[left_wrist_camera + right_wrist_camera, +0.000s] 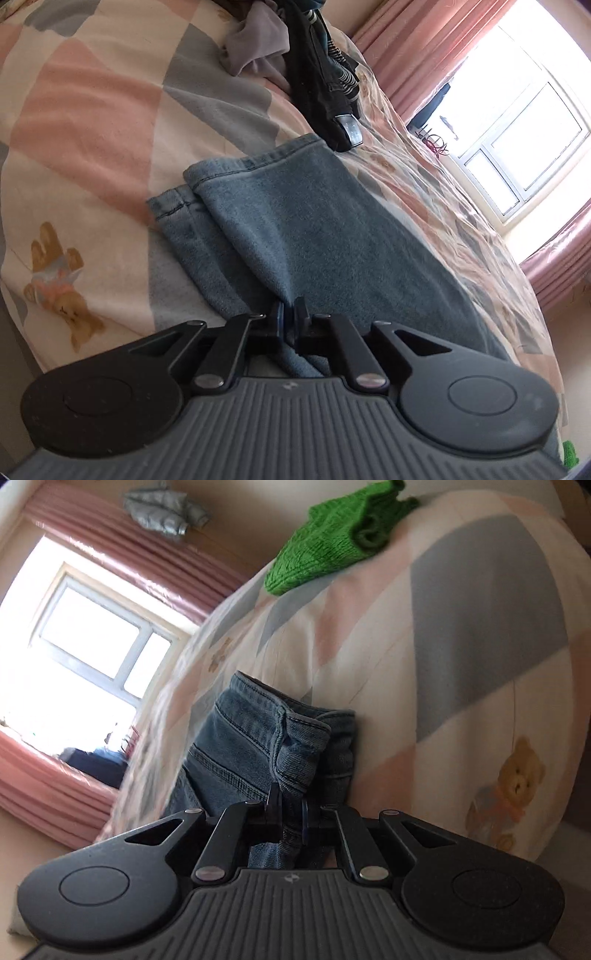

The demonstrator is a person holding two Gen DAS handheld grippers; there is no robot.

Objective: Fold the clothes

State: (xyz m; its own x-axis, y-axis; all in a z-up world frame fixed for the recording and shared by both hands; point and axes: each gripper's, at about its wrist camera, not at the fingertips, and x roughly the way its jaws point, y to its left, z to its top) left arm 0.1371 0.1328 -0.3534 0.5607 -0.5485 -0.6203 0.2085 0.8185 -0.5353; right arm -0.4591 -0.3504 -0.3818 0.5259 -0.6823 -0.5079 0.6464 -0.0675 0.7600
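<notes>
The bed (92,122), under its pink, grey and cream patchwork cover with teddy-bear prints, carries everything here. A pair of blue jeans (295,229) lies flat along it, legs stacked one on the other, the hems pointing away in the left wrist view. Further up the bed sits a heap of unfolded clothes (295,55), dark and grey pieces mixed. In the right wrist view a green knitted garment (332,539) lies well apart from the jeans.

The left tongs (290,317) are pinched narrow on a fold of denim along the leg. The right tongs (291,808) are closed on the waistband end (295,746) of the jeans, cloth bunched between the fingers.

The step in hand looks like the grasp before a fold: both ends are caught and the jeans are not yet doubled over. The next move calls for lifting both grips together and carrying one end over the other, keeping the legs aligned so the stack does not slide apart.

No basket, box or other container shows in either view.
</notes>
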